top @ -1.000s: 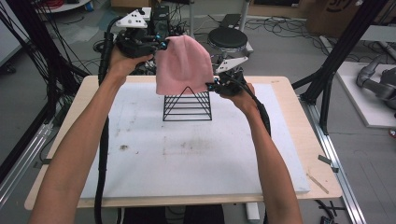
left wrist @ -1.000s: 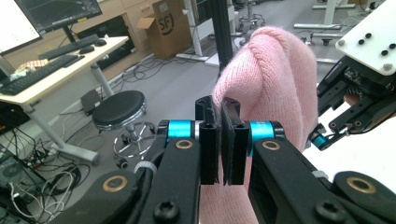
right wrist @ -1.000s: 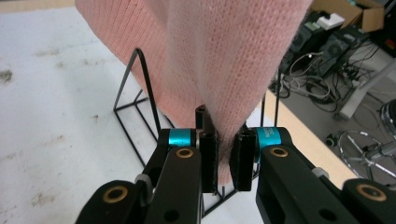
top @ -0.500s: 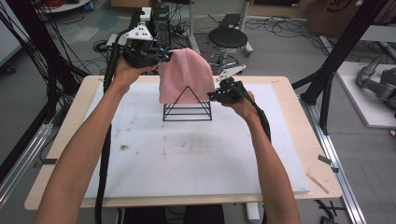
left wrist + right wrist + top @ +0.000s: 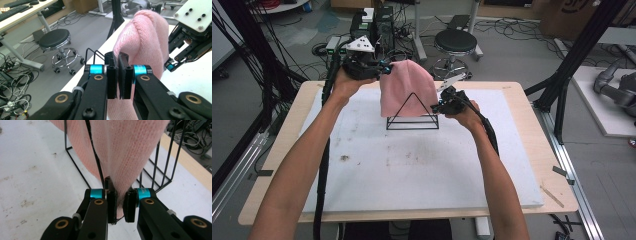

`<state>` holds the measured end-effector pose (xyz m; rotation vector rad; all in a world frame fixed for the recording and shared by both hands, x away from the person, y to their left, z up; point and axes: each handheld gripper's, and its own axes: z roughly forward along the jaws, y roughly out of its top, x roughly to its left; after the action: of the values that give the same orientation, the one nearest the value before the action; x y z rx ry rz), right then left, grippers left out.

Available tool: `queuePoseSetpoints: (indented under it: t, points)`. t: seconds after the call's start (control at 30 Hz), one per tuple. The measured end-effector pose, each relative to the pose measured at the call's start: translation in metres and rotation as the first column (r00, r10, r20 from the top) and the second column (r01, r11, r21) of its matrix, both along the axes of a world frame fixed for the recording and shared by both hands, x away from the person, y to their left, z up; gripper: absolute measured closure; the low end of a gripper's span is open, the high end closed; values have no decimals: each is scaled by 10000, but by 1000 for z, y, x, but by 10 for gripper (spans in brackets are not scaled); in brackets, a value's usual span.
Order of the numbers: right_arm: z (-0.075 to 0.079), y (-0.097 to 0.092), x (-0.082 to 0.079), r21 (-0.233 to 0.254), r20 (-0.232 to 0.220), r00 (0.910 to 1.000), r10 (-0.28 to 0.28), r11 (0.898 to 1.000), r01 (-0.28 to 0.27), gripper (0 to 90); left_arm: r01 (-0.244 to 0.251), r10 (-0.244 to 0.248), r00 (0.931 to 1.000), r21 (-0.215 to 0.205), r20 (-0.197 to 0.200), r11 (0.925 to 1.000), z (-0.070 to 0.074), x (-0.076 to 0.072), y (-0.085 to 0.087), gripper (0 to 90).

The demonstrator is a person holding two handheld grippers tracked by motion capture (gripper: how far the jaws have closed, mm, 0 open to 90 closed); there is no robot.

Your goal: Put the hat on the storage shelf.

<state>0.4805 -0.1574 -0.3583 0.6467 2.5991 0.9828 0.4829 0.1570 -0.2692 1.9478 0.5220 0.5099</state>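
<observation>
Both claws have sunk since a second ago — the left claw and right claw each pinch the pink knitted cloth, now draped over the black wire triangular rack at upper centre. Release likely comes next.

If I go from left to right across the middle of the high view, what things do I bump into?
Left gripper → pink knitted cloth draped on the black wire rack → right gripper → bare wooden table edge.
</observation>
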Motion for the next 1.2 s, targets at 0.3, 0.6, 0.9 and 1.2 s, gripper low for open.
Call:
queuePoseSetpoints:
  t: [0.3, 0.6, 0.9, 1.2]
  points:
    - [-10, 0, 1, -271, -363, 9992, -188, 9995, 178, 850, -10, 13, 9996, 82, -292, 10000, -15, 1, 0, 865]
    - [-26, -6, -1, 42, -516, 9979, -391, 9992, 394, 851, 201, -187, 9987, 310, -465, 9993, -23, 1, -6, 865]
    - [-39, -5, 2, -118, -708, 9963, -481, 9988, 474, 851, 185, -149, 9971, 478, -740, 9987, -37, 1, -7, 864]
    - [-63, -17, 0, 114, -749, 9939, -813, 9965, 824, 852, 332, -273, 9953, 624, -929, 9975, -49, 4, -12, 864]
